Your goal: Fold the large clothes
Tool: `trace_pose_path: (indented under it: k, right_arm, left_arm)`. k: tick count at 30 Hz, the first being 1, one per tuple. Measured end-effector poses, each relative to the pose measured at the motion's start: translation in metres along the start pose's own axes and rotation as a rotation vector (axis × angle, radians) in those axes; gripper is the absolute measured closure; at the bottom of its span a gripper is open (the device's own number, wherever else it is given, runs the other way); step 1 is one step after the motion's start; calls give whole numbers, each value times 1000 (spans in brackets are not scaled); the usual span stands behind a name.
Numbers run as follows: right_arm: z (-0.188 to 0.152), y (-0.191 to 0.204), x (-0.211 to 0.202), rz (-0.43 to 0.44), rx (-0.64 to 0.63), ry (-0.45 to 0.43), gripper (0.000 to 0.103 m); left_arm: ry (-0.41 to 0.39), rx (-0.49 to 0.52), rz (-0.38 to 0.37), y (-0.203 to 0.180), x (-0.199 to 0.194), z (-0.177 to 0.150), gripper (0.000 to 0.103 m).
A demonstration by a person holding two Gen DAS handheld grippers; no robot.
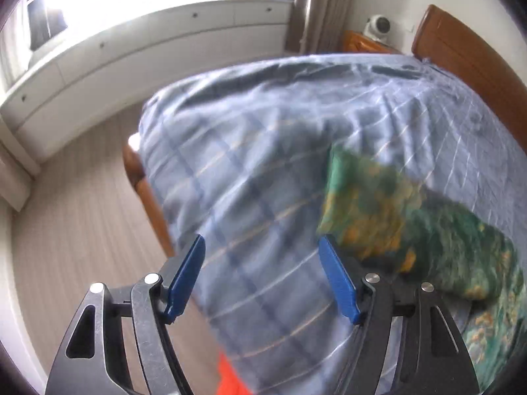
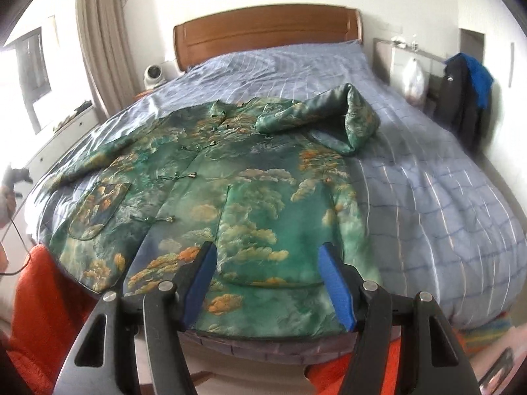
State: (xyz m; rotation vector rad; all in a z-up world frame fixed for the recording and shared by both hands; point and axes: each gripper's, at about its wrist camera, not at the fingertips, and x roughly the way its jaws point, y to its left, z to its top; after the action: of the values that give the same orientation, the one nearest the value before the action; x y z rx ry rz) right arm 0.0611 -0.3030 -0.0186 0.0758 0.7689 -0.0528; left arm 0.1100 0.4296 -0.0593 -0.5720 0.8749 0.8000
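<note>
Where the bed (image 2: 428, 197) fills both views, one green padded jacket (image 2: 214, 204) lies front-up on the blue checked cover, collar toward the single wooden headboard (image 2: 266, 29), hem at the near edge. Its sleeve (image 2: 332, 115) on the right of the view is folded in over the chest; the other sleeve (image 2: 98, 158) lies stretched out leftward. Four knot fastenings run down the front; two patch pockets counted. Right tool (image 2: 266, 283) hovers above the hem, its two blue pads spread, nothing between them. Left tool (image 1: 262, 276), view blurred, also spread and empty, over bare cover just beside a jacket part (image 1: 369, 204). One curtain (image 2: 98, 39), one small white fan (image 2: 154, 74) on the nightstand.
</note>
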Motion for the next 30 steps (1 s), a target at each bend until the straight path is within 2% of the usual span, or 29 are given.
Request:
trace_pose_path:
  k: [4, 6, 10, 11, 14, 16, 17, 18, 19, 20, 21, 24, 26, 28, 30]
  right_arm:
    - [54, -24, 14, -71, -108, 10, 26]
    - [86, -20, 37, -153, -280, -2, 17]
    - [129, 6, 121, -273, -652, 37, 17]
    - [136, 14, 151, -324, -749, 60, 17]
    - [145, 37, 225, -437, -960, 110, 19]
    - [145, 53, 263, -498, -1070, 109, 19]
    - [146, 59, 281, -531, -1106, 104, 21]
    - [149, 61, 291, -538, -1105, 105, 33]
    - [154, 59, 298, -523, -1071, 119, 62]
    - [166, 52, 300, -482, -975, 141, 77]
    - [178, 42, 297, -464, -874, 142, 86]
    - [214, -16, 251, -470, -510, 20, 88]
    - [228, -77, 204, -486, -253, -50, 88]
    - [225, -138, 161, -524, -36, -93, 88]
    - [208, -206, 118, -590, 179, -109, 88]
  left_arm:
    - [25, 64, -87, -13, -14, -39, 28]
    - [32, 111, -141, -29, -27, -58, 28]
    - [52, 237, -232, -77, -57, -94, 28]
    - [46, 259, -244, -78, -67, -99, 28]
    - [12, 347, -279, -108, -94, -127, 24]
    - [8, 415, -292, -129, -106, -147, 22]
    - [12, 431, -294, -132, -107, -152, 22]
    - [22, 452, -297, -139, -109, -159, 22]
    - [38, 469, -304, -144, -109, -165, 22]
    - [48, 479, -310, -147, -110, -169, 22]
    - [56, 491, -316, -150, -112, -174, 22]
    - [32, 525, -334, -159, -119, -182, 22]
    - [5, 549, -353, -168, -128, -186, 22]
    - [-1, 564, -378, -176, -133, -190, 22]
    - [0, 574, -403, -184, -133, -194, 22]
